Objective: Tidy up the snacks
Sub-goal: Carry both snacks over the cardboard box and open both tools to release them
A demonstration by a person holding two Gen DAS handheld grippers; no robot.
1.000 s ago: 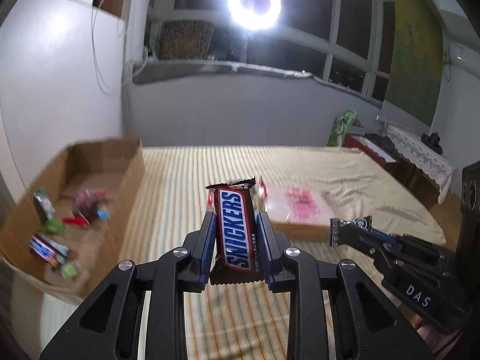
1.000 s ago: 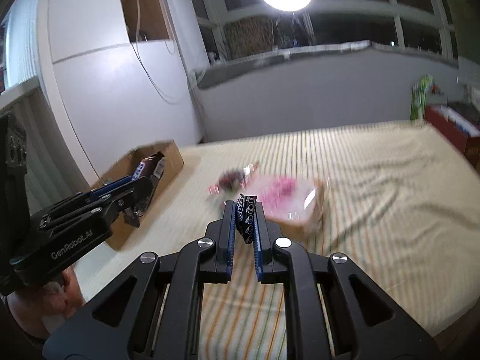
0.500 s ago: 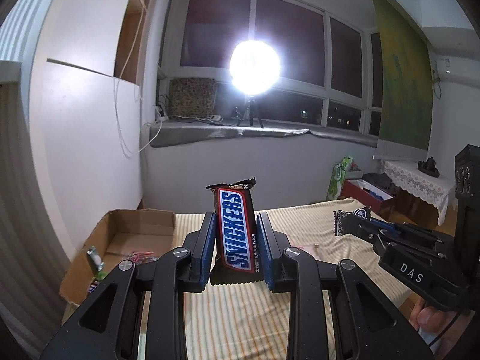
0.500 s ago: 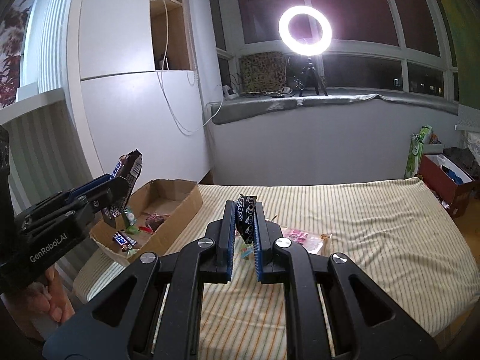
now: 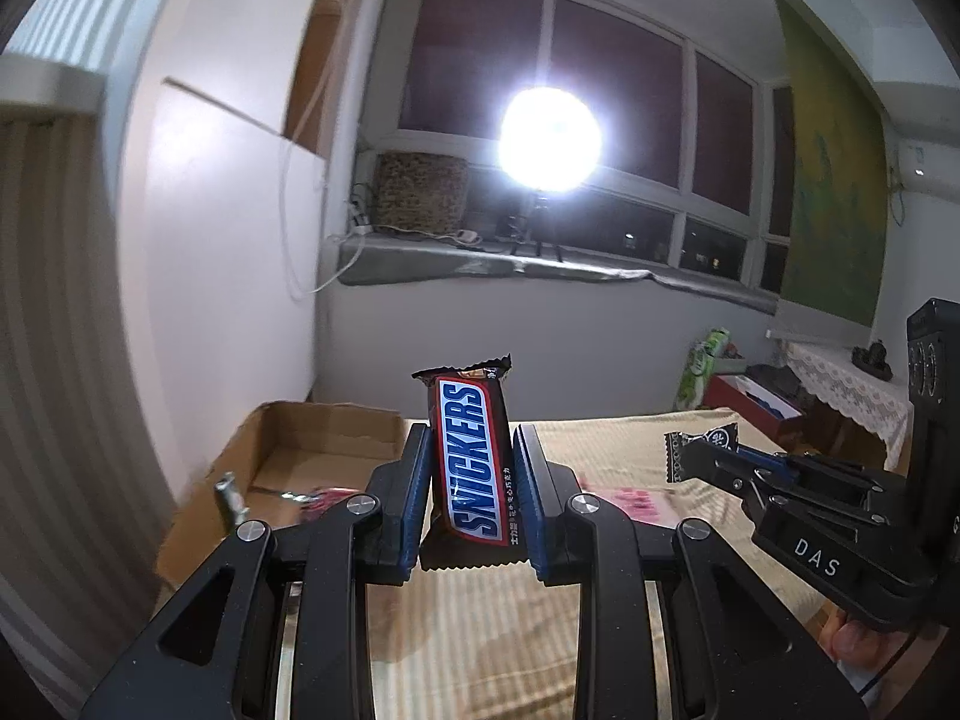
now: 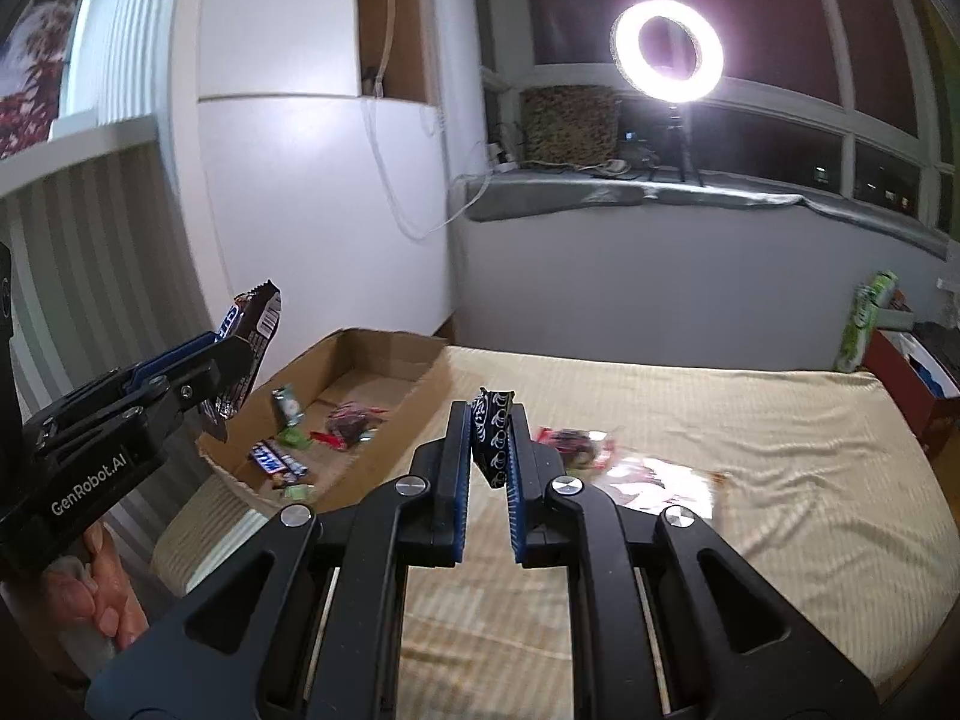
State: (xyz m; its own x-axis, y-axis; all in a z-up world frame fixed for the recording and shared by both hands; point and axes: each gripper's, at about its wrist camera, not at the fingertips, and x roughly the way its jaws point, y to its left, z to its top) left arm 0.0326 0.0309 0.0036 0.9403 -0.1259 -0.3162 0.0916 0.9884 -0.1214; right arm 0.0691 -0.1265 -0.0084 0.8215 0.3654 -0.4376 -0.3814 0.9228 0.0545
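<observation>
Left wrist view: my left gripper (image 5: 470, 480) clamps Snickers bar (image 5: 472, 465) upright, above bed right of cardboard box (image 5: 312, 432). My right gripper (image 6: 489, 450) pinches black-and-white candy (image 6: 493, 438), also right of box.

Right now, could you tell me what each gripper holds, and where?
Left gripper pinches the Snickers at its middle; right gripper grips the black candy by its lower half.

Looking forward along each gripper's fingers, slightly downward, from above the near end of the striped bed (image 6: 690, 420) toward the ring light (image 6: 667, 49). Both sharing the cardboard box (image 5: 324, 438) left of that light, seen from a middling distance.
</observation>
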